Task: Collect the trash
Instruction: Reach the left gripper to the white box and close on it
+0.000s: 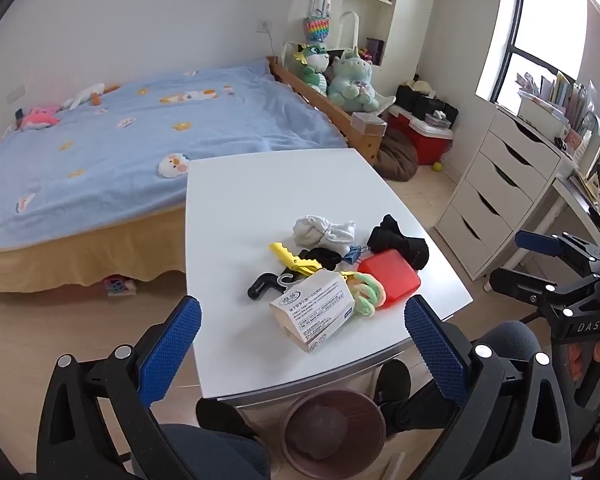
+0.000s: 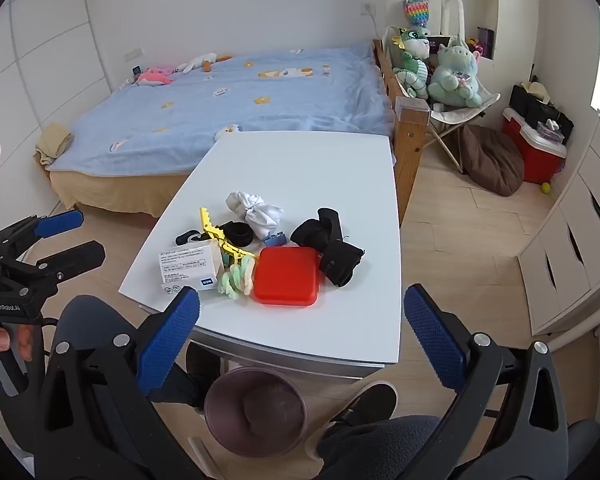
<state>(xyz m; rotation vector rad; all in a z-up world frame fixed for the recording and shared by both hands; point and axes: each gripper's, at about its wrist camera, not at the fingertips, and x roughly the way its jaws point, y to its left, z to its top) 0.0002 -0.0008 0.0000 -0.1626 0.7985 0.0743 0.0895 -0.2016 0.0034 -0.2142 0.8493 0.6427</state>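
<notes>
Left wrist view shows your left gripper (image 1: 300, 332) spread wide with nothing between its blue pads, hanging above the near edge of the white table (image 1: 260, 184). Your right gripper (image 2: 300, 330) is likewise released and empty, also short of the table's near edge.

The trash candidate nearest you is a white cardboard box (image 1: 314, 312) with printed black text and a small blue mark, lying tilted on the table's near half, one flap open. Touching its far side are a yellow clip (image 1: 296, 260) and a black hook-shaped piece (image 1: 262, 286); a green and pink fuzzy loop (image 1: 366, 294) lies against its right side, partly over a red lidded container (image 1: 390, 278). Beyond the box sit a knotted white cloth (image 1: 324, 230) and bundled black socks (image 1: 398, 242).

Below the table's near edge, on the floor, stands a brownish-purple bin (image 1: 332, 428), between your shoes.
</notes>
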